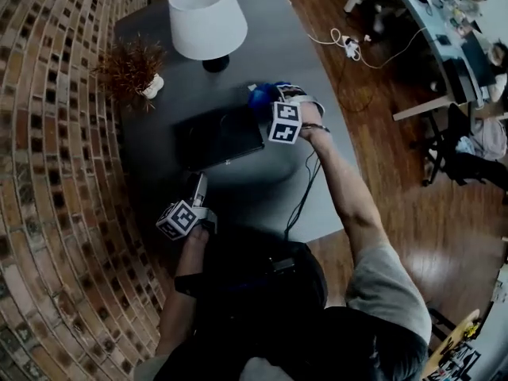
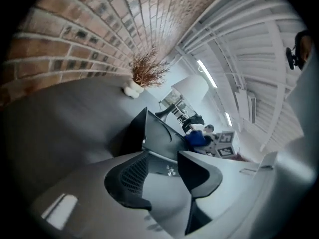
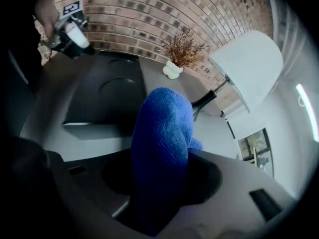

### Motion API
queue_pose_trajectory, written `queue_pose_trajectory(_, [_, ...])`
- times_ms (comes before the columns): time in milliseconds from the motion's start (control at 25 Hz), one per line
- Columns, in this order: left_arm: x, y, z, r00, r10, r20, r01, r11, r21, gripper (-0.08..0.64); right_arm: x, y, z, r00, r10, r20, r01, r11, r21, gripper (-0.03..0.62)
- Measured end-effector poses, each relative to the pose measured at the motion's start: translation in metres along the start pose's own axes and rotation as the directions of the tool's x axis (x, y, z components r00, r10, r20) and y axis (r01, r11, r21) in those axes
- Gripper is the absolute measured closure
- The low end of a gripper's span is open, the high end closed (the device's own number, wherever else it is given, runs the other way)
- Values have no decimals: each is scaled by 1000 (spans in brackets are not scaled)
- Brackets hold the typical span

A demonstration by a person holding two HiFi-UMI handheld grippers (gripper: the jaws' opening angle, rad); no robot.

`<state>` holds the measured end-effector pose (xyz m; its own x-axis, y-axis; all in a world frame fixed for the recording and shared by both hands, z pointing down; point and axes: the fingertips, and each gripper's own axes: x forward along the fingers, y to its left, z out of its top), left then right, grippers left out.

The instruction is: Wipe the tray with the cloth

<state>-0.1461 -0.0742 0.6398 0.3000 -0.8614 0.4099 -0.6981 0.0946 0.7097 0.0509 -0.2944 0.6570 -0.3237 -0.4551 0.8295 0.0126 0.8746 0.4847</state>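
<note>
Nearest, the left gripper [image 2: 162, 172] is held with jaws apart and empty, just short of the black tray's [image 1: 218, 137] near corner. A blue cloth [image 3: 162, 133] is clamped in the right gripper [image 1: 271, 101], beside the tray's far right corner.

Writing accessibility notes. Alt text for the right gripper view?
A bunched blue cloth is clamped in the right hand-held gripper, with a black tray lying ahead on a grey table. Behind stand a white lamp, a dried plant and a brick wall.
</note>
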Motion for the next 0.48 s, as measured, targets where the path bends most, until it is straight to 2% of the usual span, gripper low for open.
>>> queue_pose_trajectory(40, [4,-2,-4,1000,-13,-1,13,999,-45,383,14,-17,17,1000,-11,-7,11,998,-58,390])
queue_pose_trajectory(80, [9,-2,-5,1000,-23,4,24,996,-87,383,28,-24,32,1000,1,-24,-4,988,-154,390])
queue_pose_trajectory(120, [13,0,-4,1000,-25,12,26,993,-115,383,41,-23,44,998,30,-54,-44,958,-283,391])
queue_pose_trajectory(160, [15,4,-2,1000,-16,21,19,992,-127,383,51,-16,50,993,66,-95,-100,903,-419,390])
queue_pose_trajectory(200, [16,9,0,1000,-3,27,6,992,-128,382,57,-6,51,986,104,-133,-159,834,-528,393])
queue_pose_trajectory(240, [17,14,2,999,9,31,-5,992,-127,393,58,4,49,976,147,-158,-213,775,-594,394])
queue_pose_trajectory(280, [17,18,4,999,16,36,-11,992,-128,397,55,14,46,965,197,-172,-261,737,-623,393])
queue_pose_trajectory(320, [18,21,10,999,15,41,-10,992,-123,397,50,25,42,953,246,-179,-303,717,-628,394])
queue_pose_trajectory(360, [19,25,18,999,12,47,-7,994,-105,397,43,37,38,941,286,-182,-336,711,-618,396])
queue_pose_trajectory(440, [26,32,36,999,2,41,0,998,-64,393,25,64,31,928,325,-182,-369,729,-576,396])
queue_pose_trajectory(480, [32,35,44,1000,-3,24,4,999,-41,382,15,80,27,928,328,-177,-370,753,-544,396])
